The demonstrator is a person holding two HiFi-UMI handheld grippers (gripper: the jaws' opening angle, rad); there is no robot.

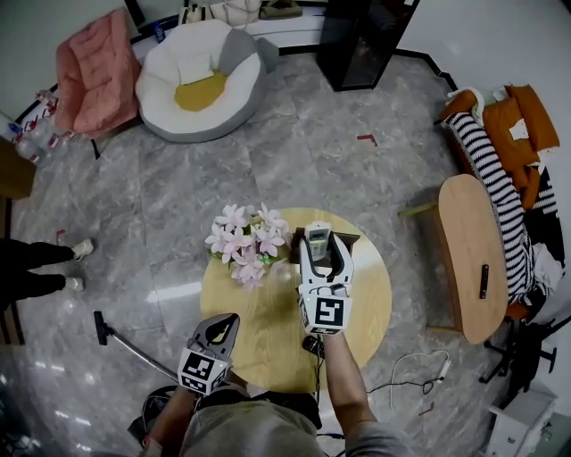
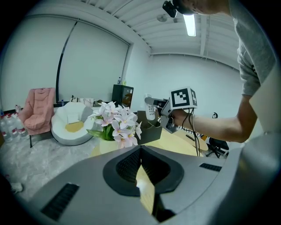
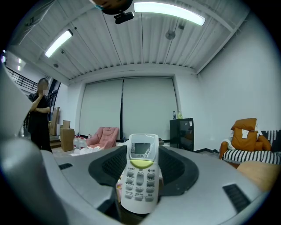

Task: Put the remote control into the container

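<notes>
Right gripper (image 1: pixel 323 248) clasps a white buttoned remote control (image 3: pixel 140 176) over a dark open container (image 2: pixel 148 130). Left gripper (image 2: pixel 140 150) is closed, empty.

Grey marble floor (image 1: pixel 294 152) is gleaming all round; a pink armchair (image 1: pixel 94 71) and white beanbag (image 1: pixel 201 76) are sitting by the far wall, a black cabinet (image 1: pixel 361 40) is standing near them, and a ceiling strip light (image 3: pixel 169 13) is glowing overhead.

Round table (image 1: pixel 370 308): flowers (image 1: pixel 245 243) on far left part; container (image 1: pixel 350 239) just right of them, at far edge. Remote control (image 1: pixel 318 238) between right gripper (image 1: pixel 319 250) jaws, above container. Left gripper (image 1: pixel 219 328) over near left edge.
</notes>
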